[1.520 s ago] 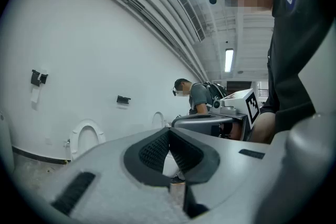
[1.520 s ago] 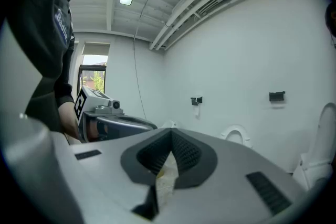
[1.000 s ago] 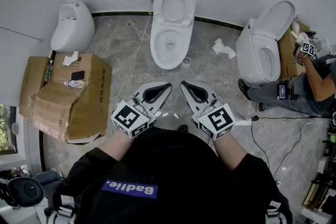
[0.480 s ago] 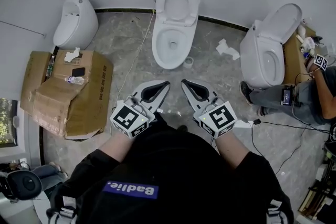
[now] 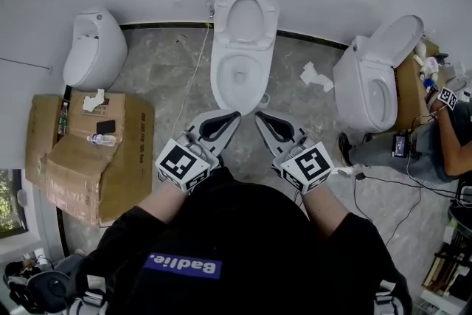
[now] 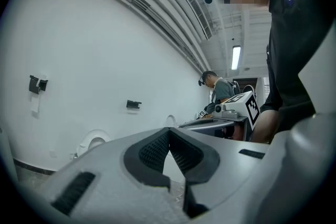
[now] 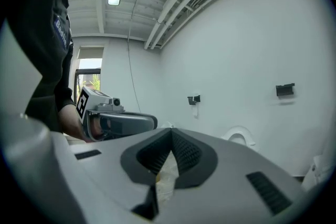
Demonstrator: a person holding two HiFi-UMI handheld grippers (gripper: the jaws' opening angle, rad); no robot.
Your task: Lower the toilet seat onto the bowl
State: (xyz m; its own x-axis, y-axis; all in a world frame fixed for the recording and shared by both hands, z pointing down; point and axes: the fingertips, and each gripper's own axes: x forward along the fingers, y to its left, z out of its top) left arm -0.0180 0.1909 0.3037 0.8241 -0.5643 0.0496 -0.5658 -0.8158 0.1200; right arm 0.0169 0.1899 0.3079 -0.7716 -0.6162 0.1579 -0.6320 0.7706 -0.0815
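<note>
A white toilet (image 5: 237, 74) stands against the far wall in the head view, its seat (image 5: 245, 11) raised upright over the open bowl. My left gripper (image 5: 233, 115) and right gripper (image 5: 258, 116) are held side by side just short of the bowl's front rim, both shut with nothing between the jaws. Neither touches the toilet. In the left gripper view the raised seat (image 6: 92, 140) shows small by the wall beyond the shut left gripper (image 6: 169, 131). It appears again (image 7: 239, 136) in the right gripper view, past the shut right gripper (image 7: 171, 131).
A white urinal-like fixture (image 5: 92, 48) stands at the left wall. A cardboard box (image 5: 88, 151) carrying a bottle and a phone lies on the left floor. At right are a second toilet (image 5: 376, 85), a seated person (image 5: 435, 147), crumpled paper (image 5: 316, 75) and floor cables (image 5: 391, 184).
The whole view has moved forward: the middle toilet is now closer to both grippers, its front rim just ahead of their tips. Both grippers stay shut and empty.
</note>
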